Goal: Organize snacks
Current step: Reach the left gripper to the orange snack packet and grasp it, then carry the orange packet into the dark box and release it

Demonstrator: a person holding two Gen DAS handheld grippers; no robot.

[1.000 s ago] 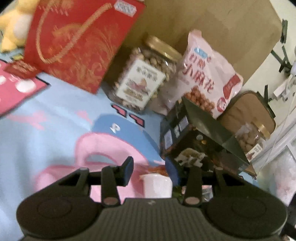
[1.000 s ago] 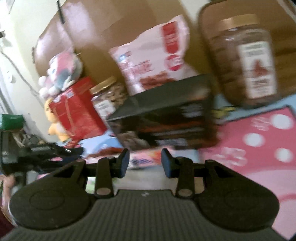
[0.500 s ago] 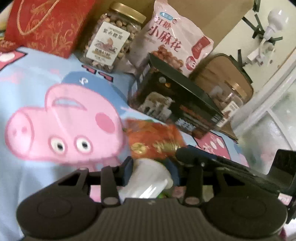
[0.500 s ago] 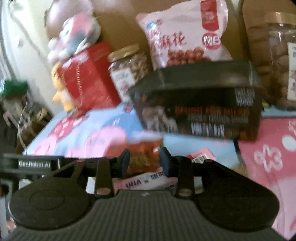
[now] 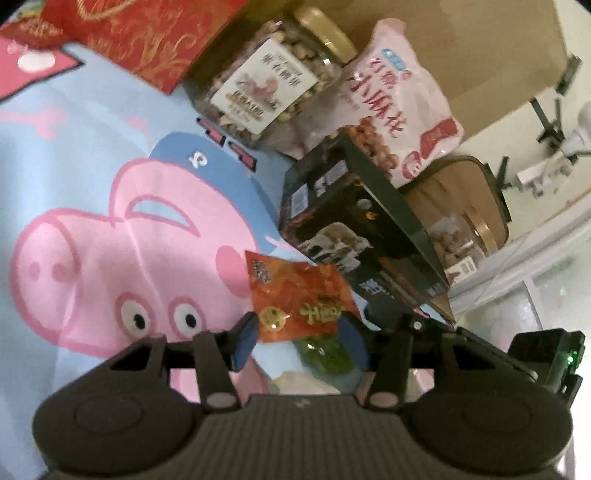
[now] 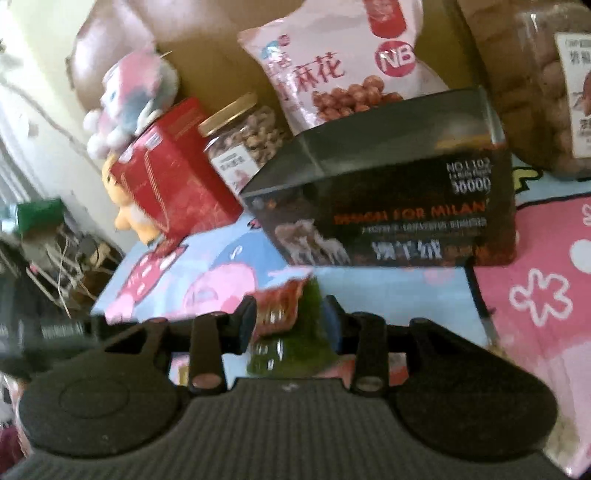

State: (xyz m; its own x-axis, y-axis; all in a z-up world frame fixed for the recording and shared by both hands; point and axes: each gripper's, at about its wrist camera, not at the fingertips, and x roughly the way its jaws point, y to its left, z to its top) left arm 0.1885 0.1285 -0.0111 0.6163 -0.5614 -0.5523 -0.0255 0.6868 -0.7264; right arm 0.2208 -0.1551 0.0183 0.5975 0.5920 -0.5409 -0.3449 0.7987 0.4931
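Observation:
An orange snack packet (image 5: 299, 297) and a green packet (image 5: 325, 354) lie on the cartoon-pig cloth (image 5: 92, 192) just in front of a black box (image 5: 354, 229). My left gripper (image 5: 301, 341) is open, its fingers either side of the two packets. My right gripper (image 6: 290, 323) is also open, over the same orange packet (image 6: 279, 306) and green packet (image 6: 291, 339). The right gripper's body shows at the right of the left wrist view (image 5: 480, 343). A nut jar (image 5: 269, 77) and a pink snack bag (image 5: 391, 99) stand behind the box.
A red gift bag (image 5: 147, 33) stands at the back left, a second jar (image 5: 458, 243) at the back right before a brown case (image 5: 454, 188). Cardboard (image 5: 461, 44) backs the row. Plush toys (image 6: 129, 88) sit by the red bag. A pink cloth (image 6: 546, 288) lies right.
Both grippers have pulled back and lowered towards the orange and green packets, which now sit between their fingers. The left gripper's white packet has slipped below its fingers.

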